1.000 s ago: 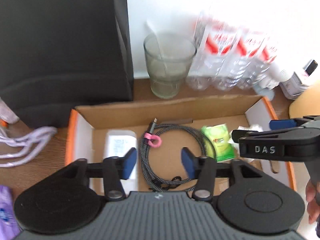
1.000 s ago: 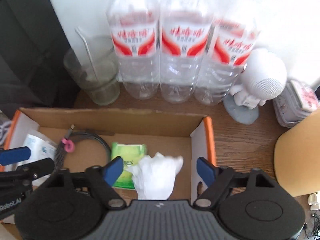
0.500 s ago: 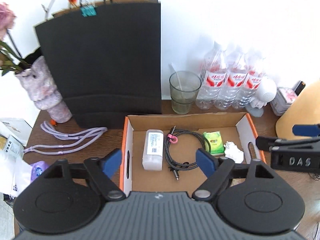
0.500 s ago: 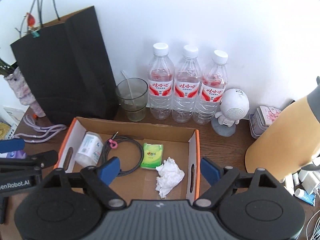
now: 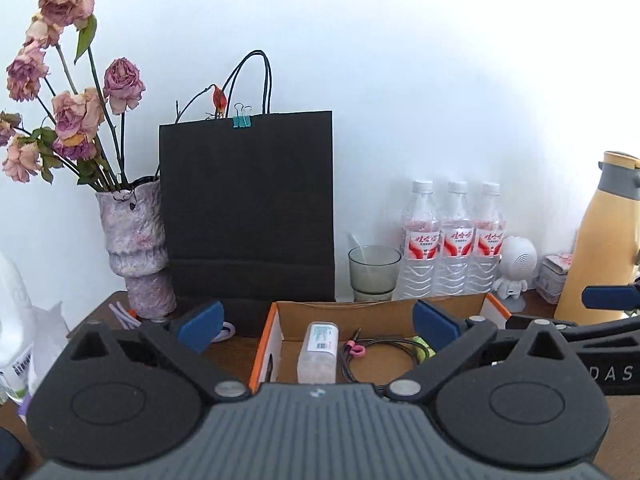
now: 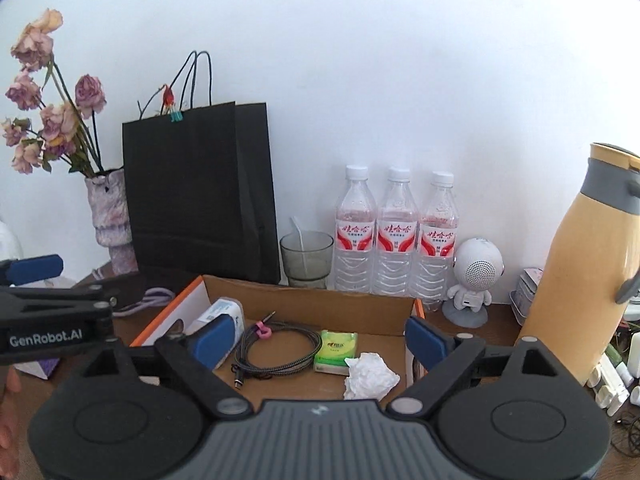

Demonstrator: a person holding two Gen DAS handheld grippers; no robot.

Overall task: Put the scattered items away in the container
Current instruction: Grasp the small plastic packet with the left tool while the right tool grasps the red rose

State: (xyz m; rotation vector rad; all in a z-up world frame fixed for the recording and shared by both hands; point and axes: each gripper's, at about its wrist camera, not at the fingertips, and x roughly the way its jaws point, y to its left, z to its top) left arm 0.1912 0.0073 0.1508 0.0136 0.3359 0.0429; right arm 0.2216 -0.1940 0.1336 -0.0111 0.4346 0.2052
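Right wrist view shows the cardboard box sitting near on the wooden table, and four things lie inside it: a small white bottle on its side at the left, a coiled braided cable with a pink clip in the middle, a green tissue packet to its right, and a crumpled white tissue nearest the camera on the right; the right gripper hangs above the near edge of the box with its jaws wide apart and nothing between them; the left gripper, seen in its own view, is likewise spread open and empty, poised over the left part of the box. By the look of it, the box already holds the loose things, though a lilac cord lies on the table left of the box, beside the black paper bag, and may yet belong in it. That cord should handle as light and limp, so a pinch across its bunched loops would probably carry it best, since a single strand would trail. The cable is springy and would uncoil unless taken near the clip; the tissue is feather-light and crushes anywhere; the bottle is rigid and smooth, best gripped across its flat sides; the packet is soft and slippery, so a hold across its middle seems safest.
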